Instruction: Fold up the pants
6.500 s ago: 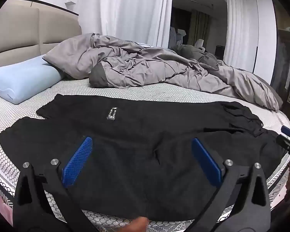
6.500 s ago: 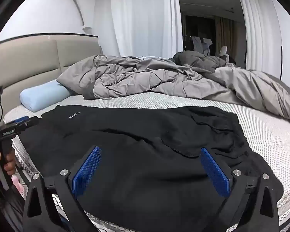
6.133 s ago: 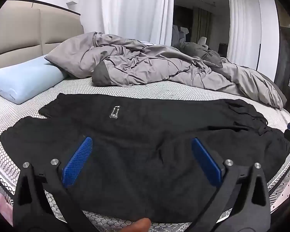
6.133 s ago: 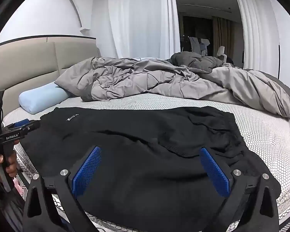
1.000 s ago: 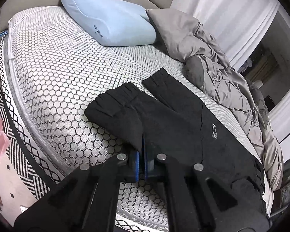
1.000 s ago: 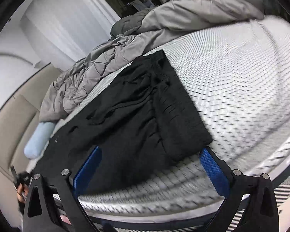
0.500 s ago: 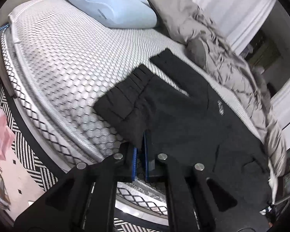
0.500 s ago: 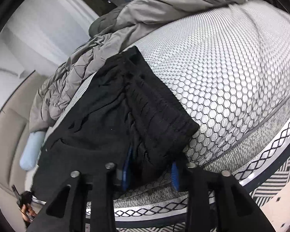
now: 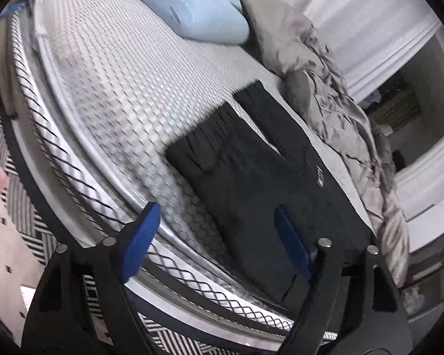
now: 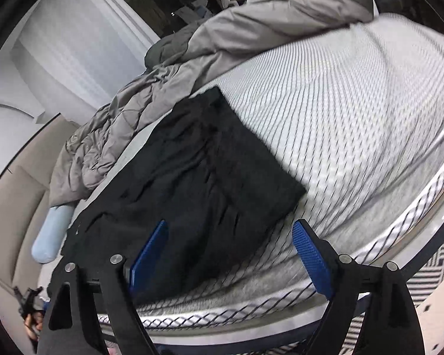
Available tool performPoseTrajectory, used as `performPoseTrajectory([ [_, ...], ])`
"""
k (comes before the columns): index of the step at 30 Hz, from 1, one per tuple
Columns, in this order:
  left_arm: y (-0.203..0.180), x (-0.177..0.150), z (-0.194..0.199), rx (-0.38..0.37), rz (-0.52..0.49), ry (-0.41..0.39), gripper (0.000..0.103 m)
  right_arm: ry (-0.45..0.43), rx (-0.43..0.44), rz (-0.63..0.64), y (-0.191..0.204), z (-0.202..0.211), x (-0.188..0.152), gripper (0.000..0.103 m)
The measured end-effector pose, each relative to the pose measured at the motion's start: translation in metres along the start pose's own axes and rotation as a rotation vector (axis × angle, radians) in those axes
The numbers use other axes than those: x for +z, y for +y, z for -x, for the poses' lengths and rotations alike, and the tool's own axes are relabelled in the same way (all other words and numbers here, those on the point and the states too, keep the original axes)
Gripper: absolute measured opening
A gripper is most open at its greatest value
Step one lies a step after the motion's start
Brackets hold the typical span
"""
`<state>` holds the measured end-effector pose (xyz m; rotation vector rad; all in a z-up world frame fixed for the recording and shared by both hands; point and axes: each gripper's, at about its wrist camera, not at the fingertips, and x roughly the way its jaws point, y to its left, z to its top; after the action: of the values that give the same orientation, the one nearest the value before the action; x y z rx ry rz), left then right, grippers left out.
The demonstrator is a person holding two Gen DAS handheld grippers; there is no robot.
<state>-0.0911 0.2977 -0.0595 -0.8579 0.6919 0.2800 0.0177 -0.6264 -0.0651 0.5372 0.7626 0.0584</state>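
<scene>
Black pants (image 9: 266,183) lie flat along the near edge of the bed, folded lengthwise. In the left wrist view the leg cuffs (image 9: 213,136) point away. My left gripper (image 9: 217,236) hovers over the near side of that end; its jaws are opening and the blue pads touch no cloth. In the right wrist view the pants (image 10: 207,177) show their gathered waistband end (image 10: 260,183). My right gripper (image 10: 229,254) straddles the near corner there, jaws opening, pads clear of the fabric.
A honeycomb-patterned mattress (image 10: 355,103) carries a light blue pillow (image 9: 192,9) and a crumpled grey duvet (image 9: 325,88) behind the pants. The bed's edge (image 9: 74,153) drops to a black-and-white rug (image 9: 23,207). A beige headboard (image 10: 14,192) stands at the far end.
The left gripper was shut on the pants' near edge and has let go, its jaws now wide. The right gripper narrowed around the waistband corner, then spread again.
</scene>
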Motion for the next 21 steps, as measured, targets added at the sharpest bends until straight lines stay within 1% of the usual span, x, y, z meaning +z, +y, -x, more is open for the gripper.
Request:
performPoseTrajectory([
  [2, -0.004, -0.004, -0.012, 0.003, -0.014, 0.001, 0.059, 0.0, 0.019, 0.005, 0.001, -0.004, -0.004, 0.087],
  [3, -0.008, -0.002, -0.019, 0.013, -0.027, 0.002, 0.044, -0.005, 0.026, 0.008, 0.002, -0.005, -0.003, 0.087],
  [4, -0.011, -0.002, -0.023, 0.041, -0.029, -0.004, 0.032, -0.022, 0.029, 0.008, 0.004, -0.006, -0.003, 0.087],
  [5, -0.015, -0.001, -0.029, 0.08, -0.038, -0.017, 0.025, -0.026, 0.04, 0.007, 0.006, -0.008, -0.001, 0.087],
  [6, -0.018, -0.001, -0.028, 0.11, -0.057, -0.041, 0.016, -0.032, 0.053, 0.003, 0.007, -0.011, 0.001, 0.087],
  [7, -0.019, -0.002, -0.026, 0.117, -0.066, -0.056, 0.012, -0.034, 0.055, -0.007, 0.008, -0.016, 0.004, 0.086],
  [8, -0.018, -0.003, -0.024, 0.11, -0.062, -0.064, 0.011, -0.036, 0.05, -0.025, 0.007, -0.018, 0.005, 0.085],
  [10, -0.013, -0.006, -0.014, 0.079, -0.044, -0.085, 0.005, -0.028, 0.046, -0.067, 0.004, -0.023, 0.007, 0.074],
  [12, -0.012, -0.008, -0.004, 0.059, -0.052, -0.094, 0.004, -0.032, 0.041, -0.071, 0.003, -0.02, 0.003, 0.067],
  [15, -0.019, -0.007, 0.005, 0.053, -0.076, -0.108, 0.004, -0.042, 0.058, -0.049, 0.003, -0.015, 0.0, 0.067],
  [18, -0.033, -0.002, 0.006, 0.051, -0.098, -0.115, 0.004, -0.051, 0.085, -0.076, 0.002, -0.021, 0.007, 0.067],
  [20, -0.038, 0.0, 0.001, 0.063, -0.11, -0.107, 0.001, -0.049, 0.076, -0.084, 0.003, -0.028, 0.01, 0.056],
  [21, -0.038, 0.0, -0.002, 0.094, -0.119, -0.103, 0.0, -0.042, 0.06, -0.086, 0.003, -0.032, 0.011, 0.045],
])
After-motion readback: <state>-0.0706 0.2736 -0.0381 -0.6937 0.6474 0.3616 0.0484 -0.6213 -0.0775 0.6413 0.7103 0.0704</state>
